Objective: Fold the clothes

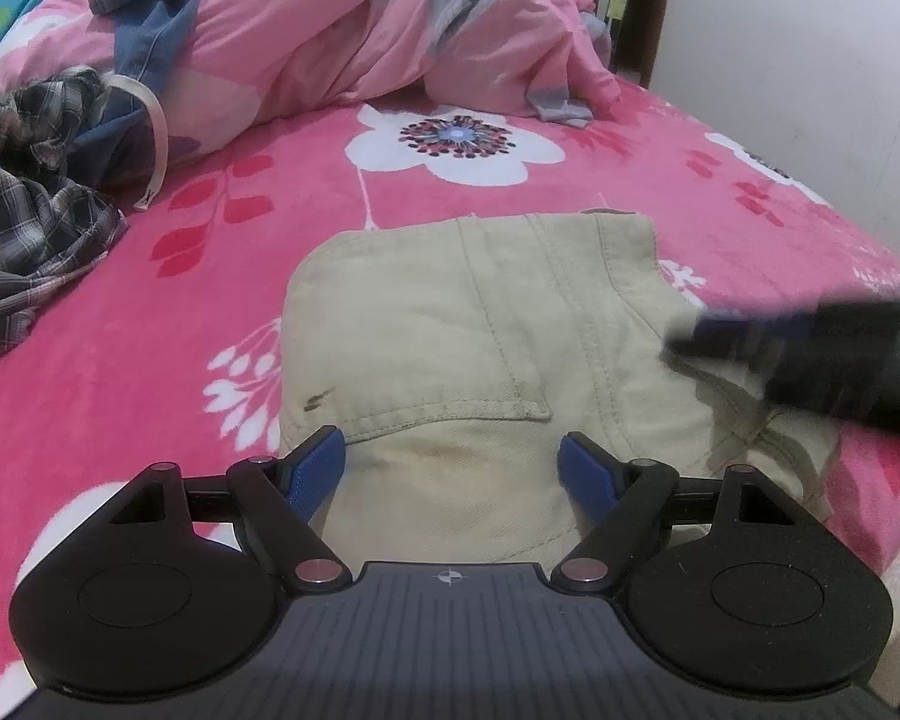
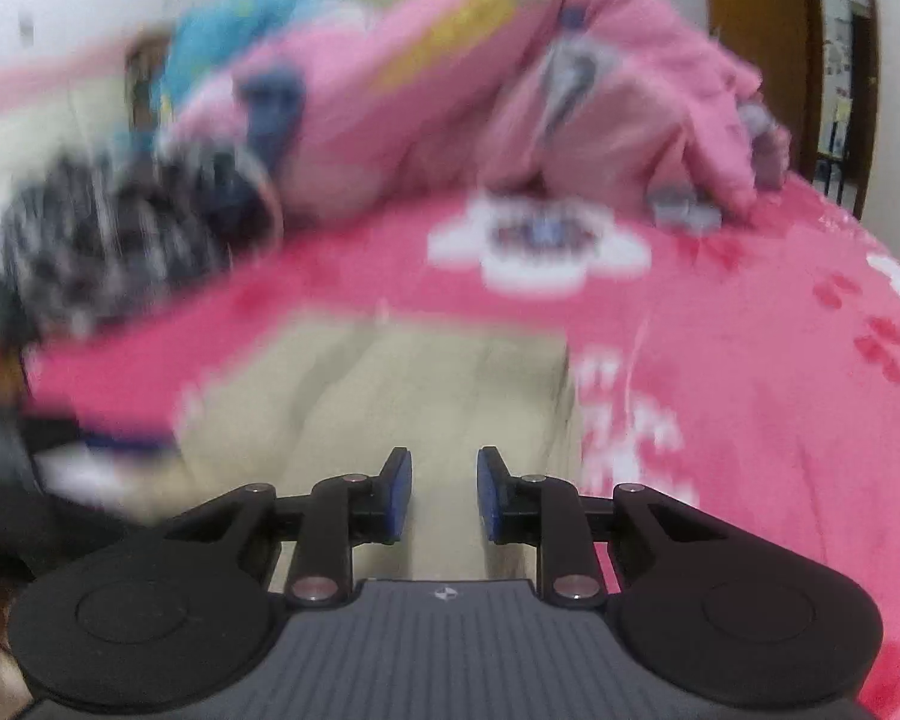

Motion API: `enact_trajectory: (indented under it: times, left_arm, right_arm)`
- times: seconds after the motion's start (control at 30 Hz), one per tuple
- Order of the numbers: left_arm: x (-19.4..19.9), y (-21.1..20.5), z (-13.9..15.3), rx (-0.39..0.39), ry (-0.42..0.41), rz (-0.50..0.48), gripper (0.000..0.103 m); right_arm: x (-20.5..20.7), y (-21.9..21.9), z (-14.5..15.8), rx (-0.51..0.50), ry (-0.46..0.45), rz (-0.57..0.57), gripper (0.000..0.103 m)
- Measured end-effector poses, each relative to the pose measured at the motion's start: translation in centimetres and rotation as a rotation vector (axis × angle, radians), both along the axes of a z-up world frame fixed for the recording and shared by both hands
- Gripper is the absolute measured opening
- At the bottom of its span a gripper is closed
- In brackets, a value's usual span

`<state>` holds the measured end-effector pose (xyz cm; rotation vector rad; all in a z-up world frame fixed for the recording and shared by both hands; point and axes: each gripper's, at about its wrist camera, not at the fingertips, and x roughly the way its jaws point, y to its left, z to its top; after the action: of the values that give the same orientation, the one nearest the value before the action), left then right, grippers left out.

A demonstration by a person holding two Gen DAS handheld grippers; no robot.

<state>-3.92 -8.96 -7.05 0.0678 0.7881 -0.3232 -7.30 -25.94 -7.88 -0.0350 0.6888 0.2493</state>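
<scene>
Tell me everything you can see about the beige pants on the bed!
The beige pants look like sturdy cotton twill, folded into a thick, squarish bundle. They lie flat on the pink flowered bedsheet. A back pocket with stitched seams faces up, and there is a small dark mark near its left edge. The cloth looks a bit grubby below the pocket. The left gripper hovers open over the near edge; whether it touches is unclear. The right gripper blurs across the right side.

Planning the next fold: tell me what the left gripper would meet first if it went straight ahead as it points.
Judging by the left wrist view, the left gripper, jaws open, would meet the beige trousers first, near the back pocket. How far above the cloth it is, I cannot tell.
</scene>
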Motion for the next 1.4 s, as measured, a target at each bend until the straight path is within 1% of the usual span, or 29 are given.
enact_trajectory:
  times: [0.07, 0.1, 0.17, 0.3, 0.37, 0.4, 0.43, 0.47, 0.5, 0.63, 0.8, 1.03, 1.13, 1.4]
  left_arm:
    - [-0.1, -0.2, 0.0, 0.013, -0.004, -0.001, 0.080]
    - [-0.1, -0.2, 0.0, 0.017, -0.005, 0.001, 0.080]
    - [-0.1, -0.2, 0.1, 0.017, -0.003, 0.003, 0.080]
    - [-0.2, -0.3, 0.1, 0.019, -0.003, 0.007, 0.080]
    - [-0.2, -0.3, 0.0, 0.023, -0.006, 0.008, 0.080]
    - [-0.3, -0.3, 0.1, 0.025, -0.006, 0.008, 0.080]
    - [-0.3, -0.4, 0.0, 0.029, -0.006, 0.004, 0.080]
    - [-0.3, -0.5, 0.0, 0.033, -0.006, 0.000, 0.080]
    - [-0.4, -0.4, 0.0, 0.035, -0.009, -0.001, 0.080]
    - [-0.5, -0.3, -0.1, 0.034, -0.018, -0.003, 0.081]
    - [-0.6, -0.3, -0.2, 0.033, -0.023, -0.004, 0.082]
    - [-0.6, -0.3, -0.1, 0.031, -0.019, -0.002, 0.084]
    - [-0.5, -0.3, -0.1, 0.031, -0.016, -0.003, 0.084]
    - [-0.4, -0.2, -0.1, 0.030, -0.014, -0.006, 0.085]
  right_arm:
    - [-0.4, -0.1, -0.6, -0.002, -0.023, 0.002, 0.024]
    - [-0.5, 0.0, -0.2, 0.002, -0.023, -0.011, 0.024]
    - [-1.3, 0.2, 1.1, -0.003, -0.053, -0.022, 0.025]
    - [-3.9, 0.2, 3.2, 0.038, -0.102, 0.003, 0.025]
    - [-4.9, 0.3, 2.9, 0.046, -0.089, 0.023, 0.025]
    - [-5.0, 0.4, 2.1, 0.034, -0.058, 0.027, 0.025]
    - [-5.1, 0.6, 0.9, 0.013, -0.055, 0.030, 0.025]
    - [-5.2, 0.8, -0.3, -0.009, -0.059, 0.033, 0.025]
    - [-5.6, 0.9, -0.9, -0.020, -0.088, 0.036, 0.025]
    - [-5.4, 1.1, -0.7, 0.005, -0.085, -0.009, 0.027]
    - [-6.0, 1.1, -1.1, 0.025, -0.111, -0.034, 0.028]
    - [-6.5, 1.3, -1.3, 0.034, -0.130, -0.053, 0.030]
    - [-6.6, 1.4, -1.4, 0.044, -0.132, -0.053, 0.036]
    - [-6.7, 1.3, -1.4, 0.058, -0.133, -0.048, 0.036]
